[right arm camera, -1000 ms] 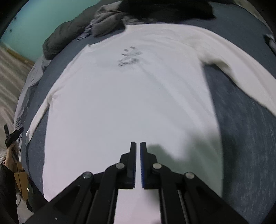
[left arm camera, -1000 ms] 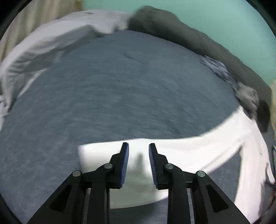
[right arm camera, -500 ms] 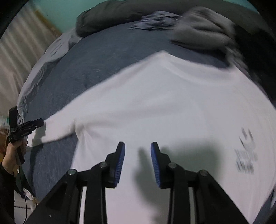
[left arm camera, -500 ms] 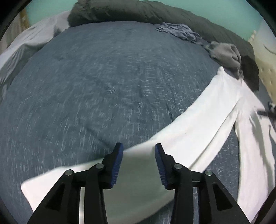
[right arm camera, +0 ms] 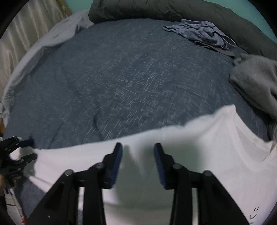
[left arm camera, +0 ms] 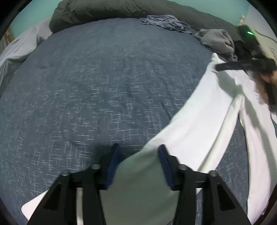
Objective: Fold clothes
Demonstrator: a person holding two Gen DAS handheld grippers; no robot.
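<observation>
A white long-sleeved shirt [left arm camera: 207,117] lies spread on a dark blue bedspread [left arm camera: 103,86]. My left gripper [left arm camera: 138,155] is open over the end of its left sleeve, with sleeve cloth between the jaws. My right gripper [right arm camera: 137,152] is open above the sleeve near the shoulder [right arm camera: 199,147]. The right gripper also shows in the left wrist view [left arm camera: 242,65] over the shoulder. The left gripper shows at the left edge of the right wrist view [right arm camera: 17,155], at the cuff.
A grey garment [left arm camera: 216,41] and a crumpled blue garment [left arm camera: 166,21] lie at the far side of the bed. A dark rolled duvet [left arm camera: 121,10] runs along the back. A pale sheet [right arm camera: 43,46] hangs at the left edge.
Both grippers have opened wider. The left one moved along the sleeve toward its end; the right one swung from the shirt's body to the left shoulder and sleeve.
</observation>
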